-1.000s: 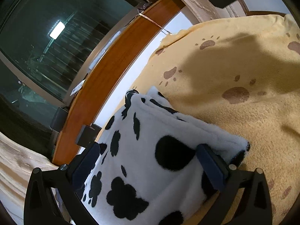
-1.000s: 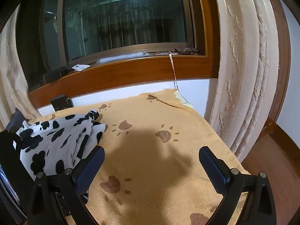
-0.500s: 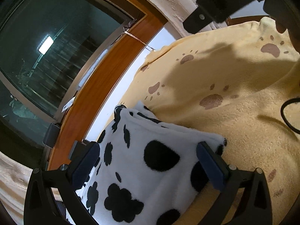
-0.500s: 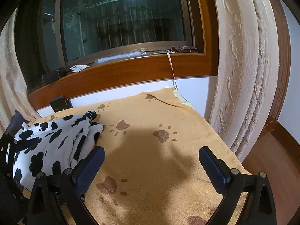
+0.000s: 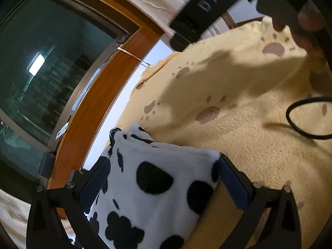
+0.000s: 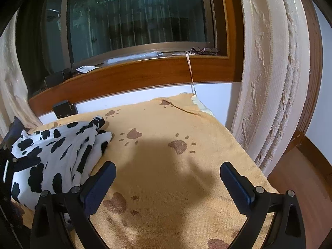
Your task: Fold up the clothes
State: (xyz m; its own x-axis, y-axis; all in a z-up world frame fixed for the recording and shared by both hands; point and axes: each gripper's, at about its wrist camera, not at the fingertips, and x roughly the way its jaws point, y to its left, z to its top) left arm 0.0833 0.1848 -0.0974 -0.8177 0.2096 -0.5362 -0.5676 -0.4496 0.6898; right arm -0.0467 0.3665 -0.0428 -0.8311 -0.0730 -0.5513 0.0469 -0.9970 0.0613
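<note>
Both our jaws stand spread wide. The left gripper point(image 5: 164, 178) straddles the folded cow-print garment point(image 5: 153, 188), its pads beside the fabric's edges but not pinching it. The right gripper point(image 6: 168, 184) hangs released over the bare yellow paw-print blanket point(image 6: 186, 166), grasping nothing. The garment point(image 6: 56, 155) lies at the blanket's left side, its long axis running toward the window sill point(image 6: 132, 76).

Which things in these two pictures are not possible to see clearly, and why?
- Cow-print garment: its lower part is cut off by the left wrist view's bottom edge; its folds cannot be counted.
- Right gripper in the left wrist view: blurred, fingertips out of frame.
- Small paper on the windowsill, right wrist view: print too small to read.
</note>
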